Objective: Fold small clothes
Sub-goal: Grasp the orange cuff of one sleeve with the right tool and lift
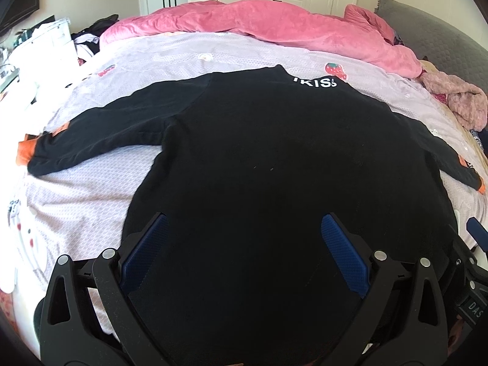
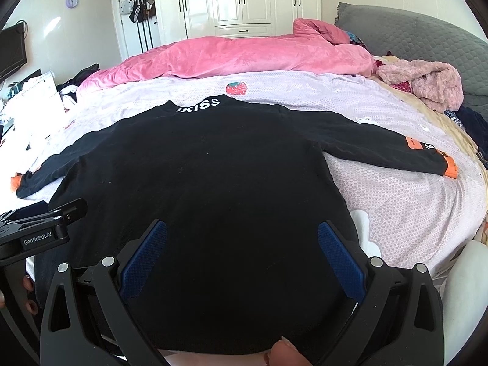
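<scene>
- Centrally, black top (image 1: 274, 158) lies flat on the bed (image 1: 91, 195), sleeves spread, collar away from the cameras.
- Hem at near bed edge; bare sheet beside both sleeves.
- Left tongs (image 1: 244, 250) spread apart over the hem, gripping nothing.
- Right tongs (image 2: 242, 253) likewise apart, empty.
- Pink duvet (image 2: 244, 58) bunched beyond; white wardrobe (image 2: 241, 0) behind.

Home bedroom: bed (image 2: 396, 201), wardrobe (image 2: 241, 0).

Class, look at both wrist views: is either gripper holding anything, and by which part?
Nothing is held. The left gripper and right gripper are open above the black top, spread flat.
</scene>
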The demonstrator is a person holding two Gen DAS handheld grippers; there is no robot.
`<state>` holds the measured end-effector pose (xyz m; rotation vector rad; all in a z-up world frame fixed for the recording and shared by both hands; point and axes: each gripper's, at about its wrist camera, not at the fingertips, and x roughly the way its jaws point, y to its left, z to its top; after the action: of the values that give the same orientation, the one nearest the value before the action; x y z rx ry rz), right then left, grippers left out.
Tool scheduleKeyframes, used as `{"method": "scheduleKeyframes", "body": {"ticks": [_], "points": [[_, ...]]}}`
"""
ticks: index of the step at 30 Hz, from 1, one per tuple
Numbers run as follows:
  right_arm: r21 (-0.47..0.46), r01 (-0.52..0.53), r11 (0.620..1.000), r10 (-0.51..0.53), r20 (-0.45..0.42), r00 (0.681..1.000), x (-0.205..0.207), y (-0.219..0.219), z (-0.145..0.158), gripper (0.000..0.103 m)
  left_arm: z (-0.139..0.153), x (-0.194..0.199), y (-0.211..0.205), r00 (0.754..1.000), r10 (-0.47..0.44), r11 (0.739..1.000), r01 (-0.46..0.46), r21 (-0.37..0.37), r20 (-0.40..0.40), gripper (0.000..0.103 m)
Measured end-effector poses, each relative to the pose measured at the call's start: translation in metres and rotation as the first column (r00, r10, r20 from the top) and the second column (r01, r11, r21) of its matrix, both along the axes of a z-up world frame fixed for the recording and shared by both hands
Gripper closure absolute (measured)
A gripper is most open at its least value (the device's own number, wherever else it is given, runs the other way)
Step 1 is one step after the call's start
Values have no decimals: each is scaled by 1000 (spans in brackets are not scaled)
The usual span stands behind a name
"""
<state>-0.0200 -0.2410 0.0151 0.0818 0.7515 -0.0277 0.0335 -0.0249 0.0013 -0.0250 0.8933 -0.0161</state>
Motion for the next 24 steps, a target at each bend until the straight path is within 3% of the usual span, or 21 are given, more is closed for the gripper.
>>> {"method": "scheduleKeyframes", "body": {"ticks": [10,24], "points": [[-3,34,999,-34,2,999,29,-23,7,4,5,34,-19,1000,-20,1000,20,-2,-5,9],[22,189,982,-189,-17,982,83,-90,9,4,12,93,-51,999,-51,998,51,-21,-11,9]]}}
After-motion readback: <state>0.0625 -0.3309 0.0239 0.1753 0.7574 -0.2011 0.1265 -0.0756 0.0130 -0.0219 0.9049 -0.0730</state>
